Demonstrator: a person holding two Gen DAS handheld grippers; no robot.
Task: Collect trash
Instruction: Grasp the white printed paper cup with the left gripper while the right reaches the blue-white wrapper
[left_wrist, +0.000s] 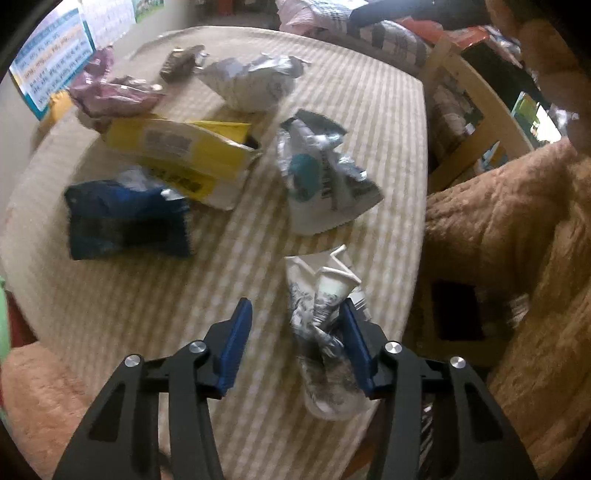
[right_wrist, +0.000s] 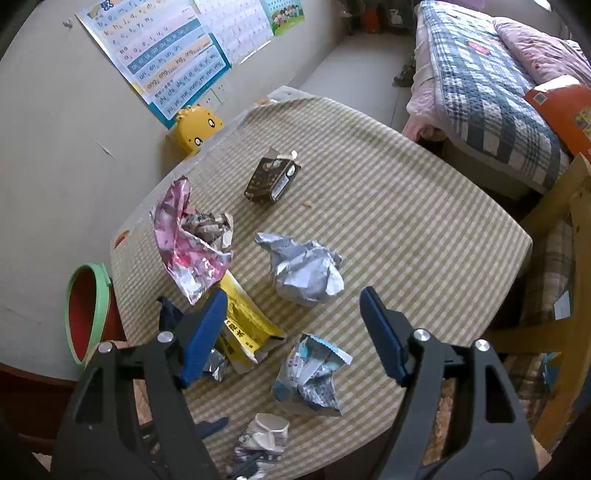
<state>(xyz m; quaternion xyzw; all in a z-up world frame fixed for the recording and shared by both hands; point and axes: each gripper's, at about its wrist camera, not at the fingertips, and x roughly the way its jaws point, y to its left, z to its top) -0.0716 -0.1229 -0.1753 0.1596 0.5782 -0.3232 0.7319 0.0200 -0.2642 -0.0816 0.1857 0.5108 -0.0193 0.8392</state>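
Trash lies scattered on a checked tablecloth. My left gripper points down over a crushed paper cup. The cup lies between the jaws against the right pad, while the left pad stands clear of it. My right gripper is open and empty above a crumpled silver wrapper and a teal-and-white wrapper. The cup shows at the bottom of the right wrist view. Also on the table are a yellow box, a blue bag, a pink foil wrapper and a brown carton.
A red bin with a green rim stands beside the table's left edge by the wall. A yellow toy sits at the far edge. A bed with a plaid quilt and a wooden chair are on the right. Brown fluffy fabric borders the near right side.
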